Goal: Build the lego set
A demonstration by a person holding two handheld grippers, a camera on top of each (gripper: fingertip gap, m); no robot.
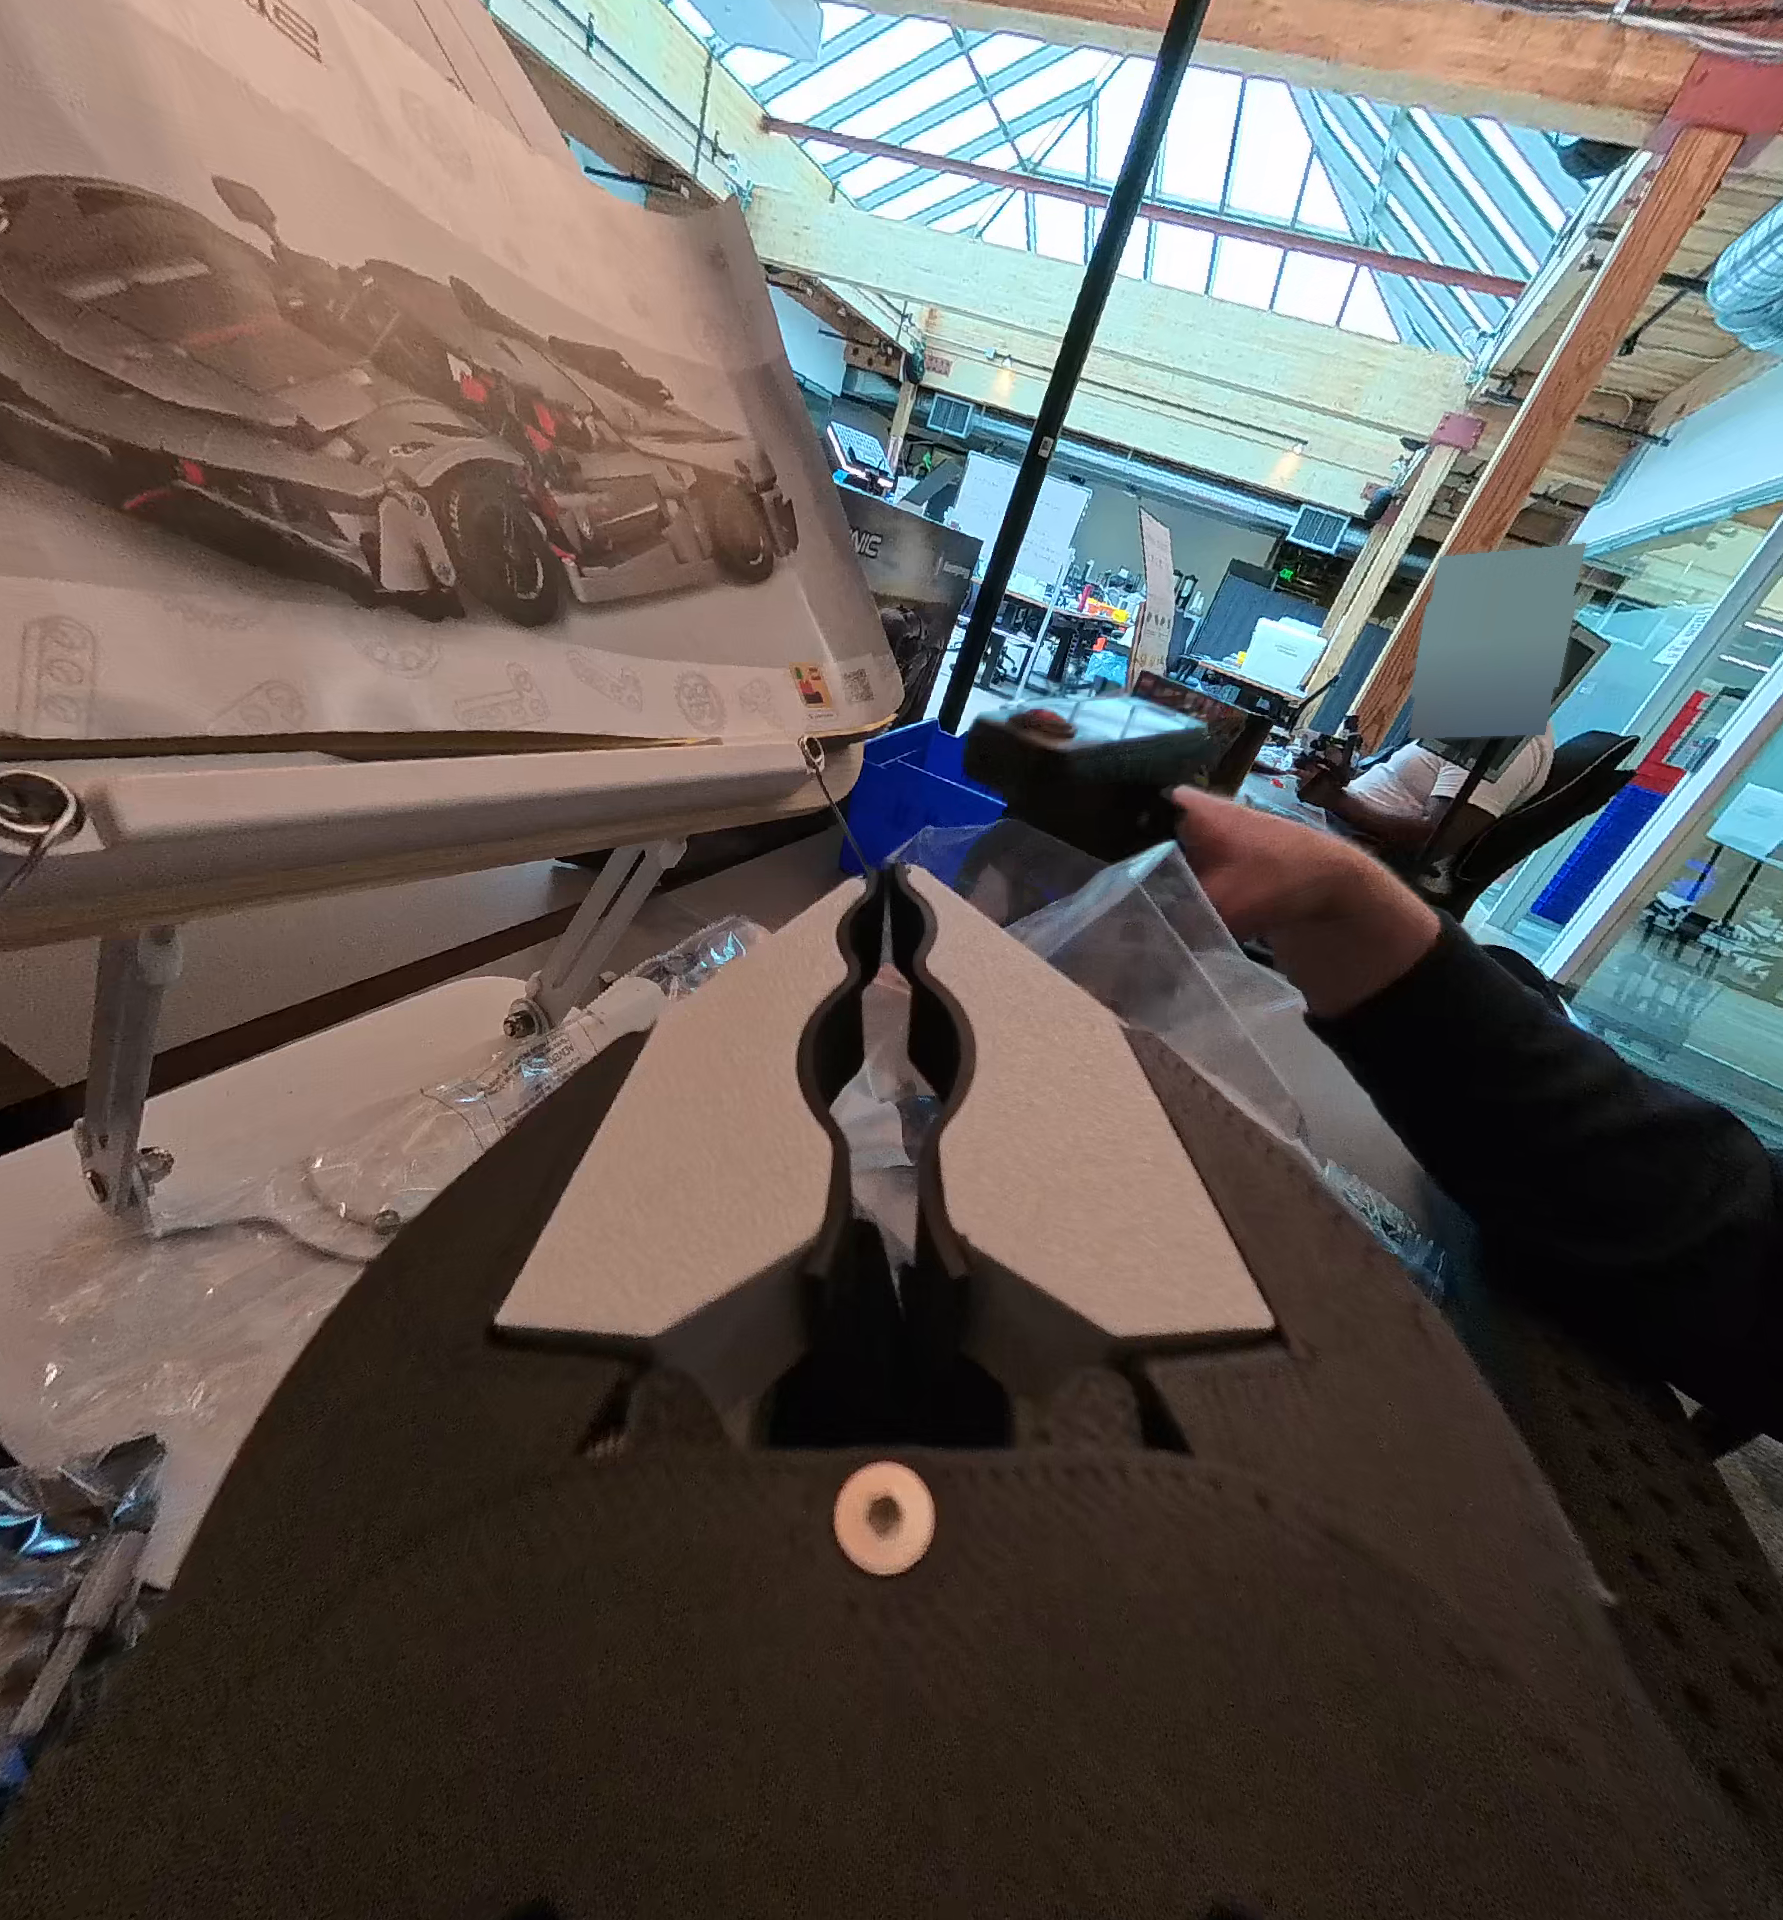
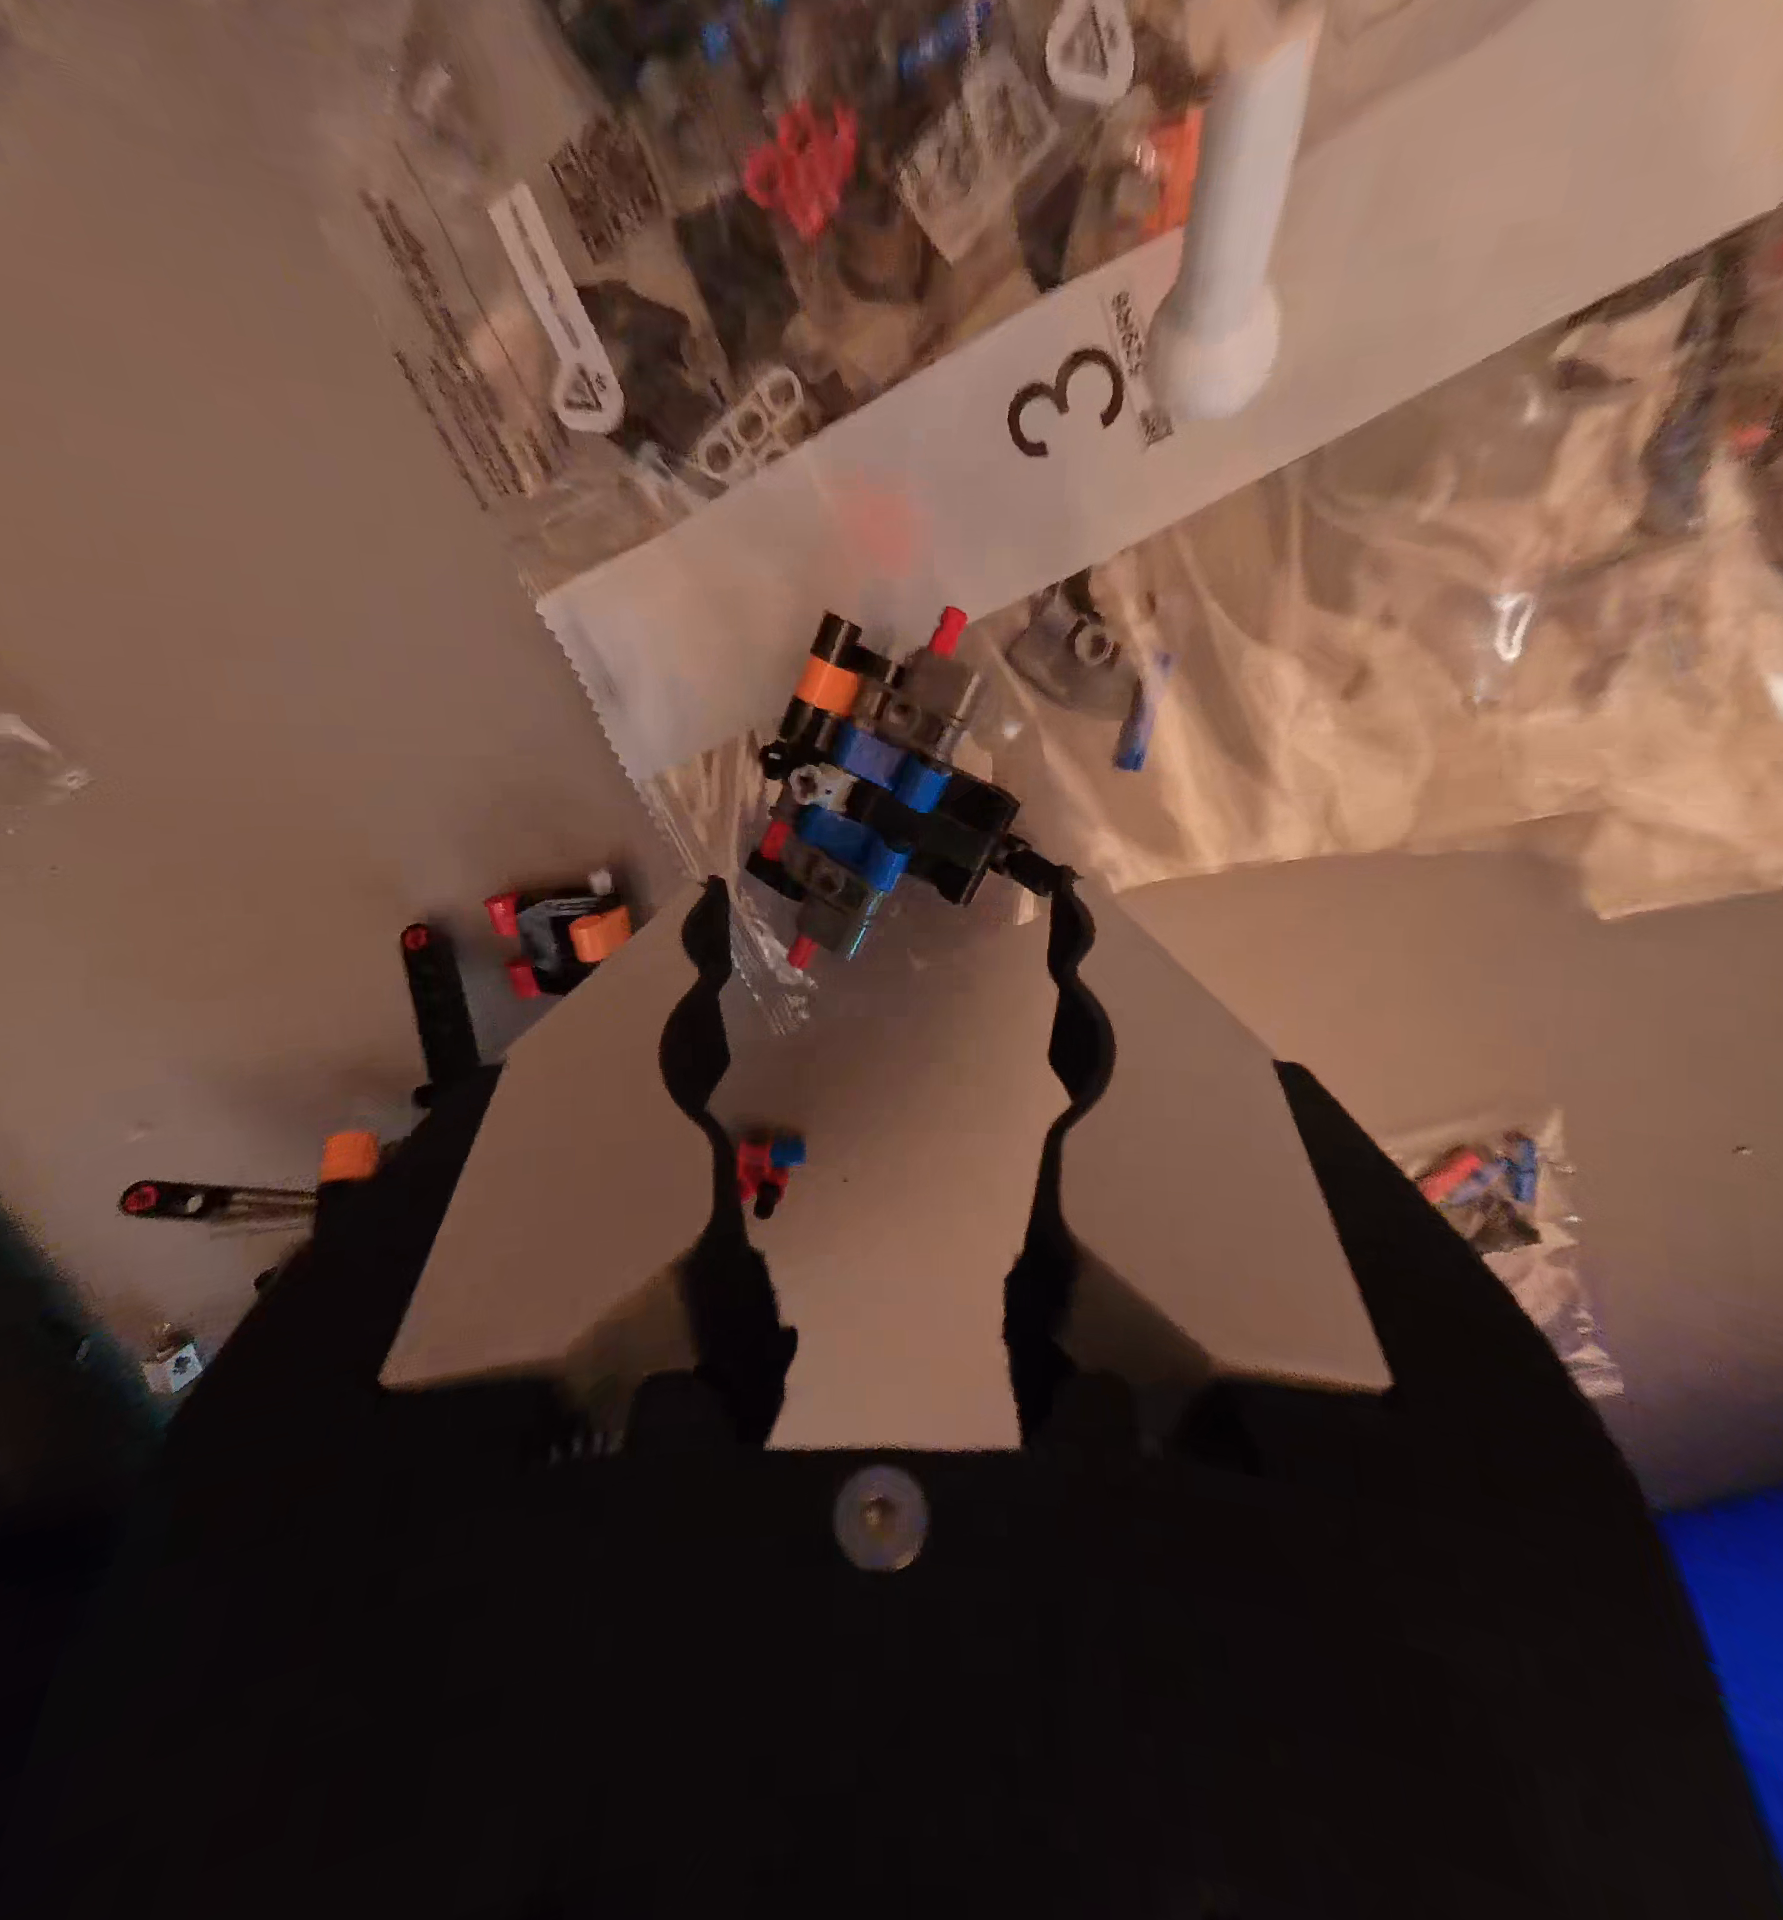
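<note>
In the left wrist view my left gripper (image 1: 885, 883) is shut, and a clear plastic bag (image 1: 1126, 935) shows pinched in the gaps between its fingers. A hand (image 1: 1302, 883) holds the other gripper's body (image 1: 1084, 748) just beyond. In the right wrist view my right gripper (image 2: 882, 883) is open and points down at the table. A small black, blue and orange lego assembly (image 2: 892, 790) lies just past its fingertips, its black pin near the right one. A small red and blue piece (image 2: 767, 1164) lies between the fingers.
A propped instruction booklet (image 1: 347, 416) on a white stand (image 1: 399, 810) fills the left. Bags of parts (image 2: 762, 229) and a numbered bag (image 2: 918, 499) lie beyond the assembly. Loose pieces (image 2: 554, 935), a black beam (image 2: 440, 997) and a blue bin (image 1: 908, 790) are nearby. The tips of one gripper are about 25 cm away from the tips of the other.
</note>
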